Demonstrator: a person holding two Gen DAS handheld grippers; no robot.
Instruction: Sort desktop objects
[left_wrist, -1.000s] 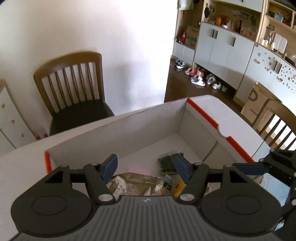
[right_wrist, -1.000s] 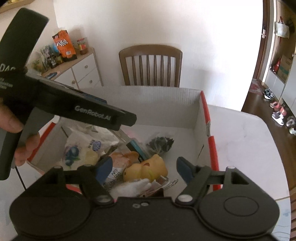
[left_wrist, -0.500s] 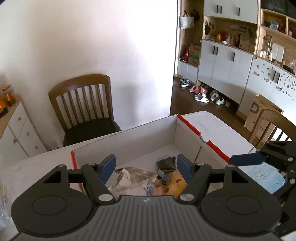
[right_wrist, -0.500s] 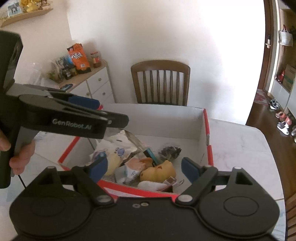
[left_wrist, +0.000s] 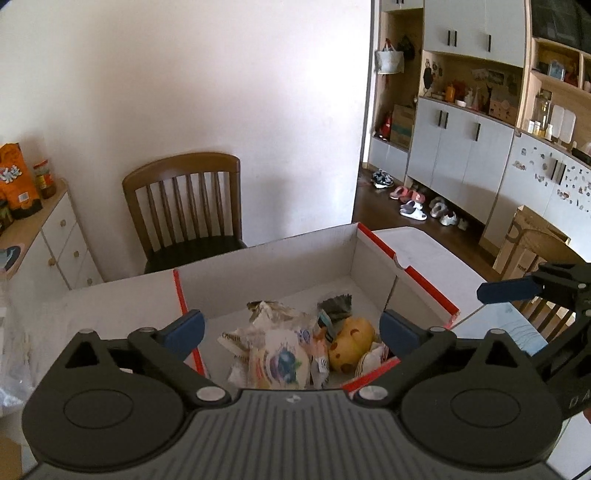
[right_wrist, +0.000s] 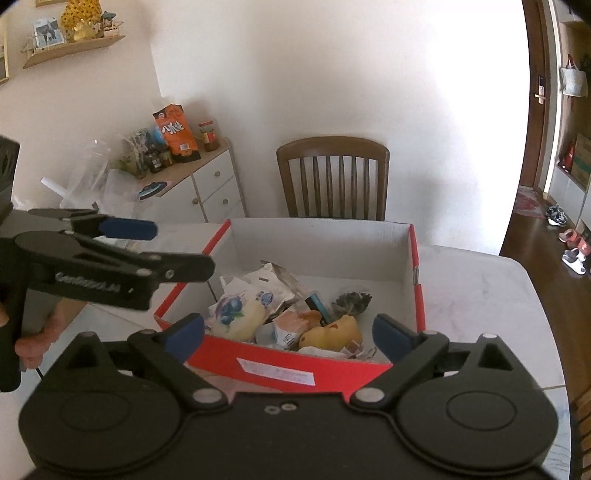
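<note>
Both the left tool (left_wrist: 291, 328) and the right tool (right_wrist: 288, 330) hover with jaws opening and nothing between them above the red-edged box (right_wrist: 415, 280), which sits on the white surface (right_wrist: 476, 291) toward its far edge and holds snack packets (right_wrist: 236, 314) and a yellow toy (right_wrist: 332, 332).

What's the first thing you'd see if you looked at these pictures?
A red box with white insides sits on the white table, with a heap of packets and a yellow toy at its near end. Above its near edge hang two black grippers, left and right, jaws opening, nothing between them. A brown chair stands behind the table.
</note>
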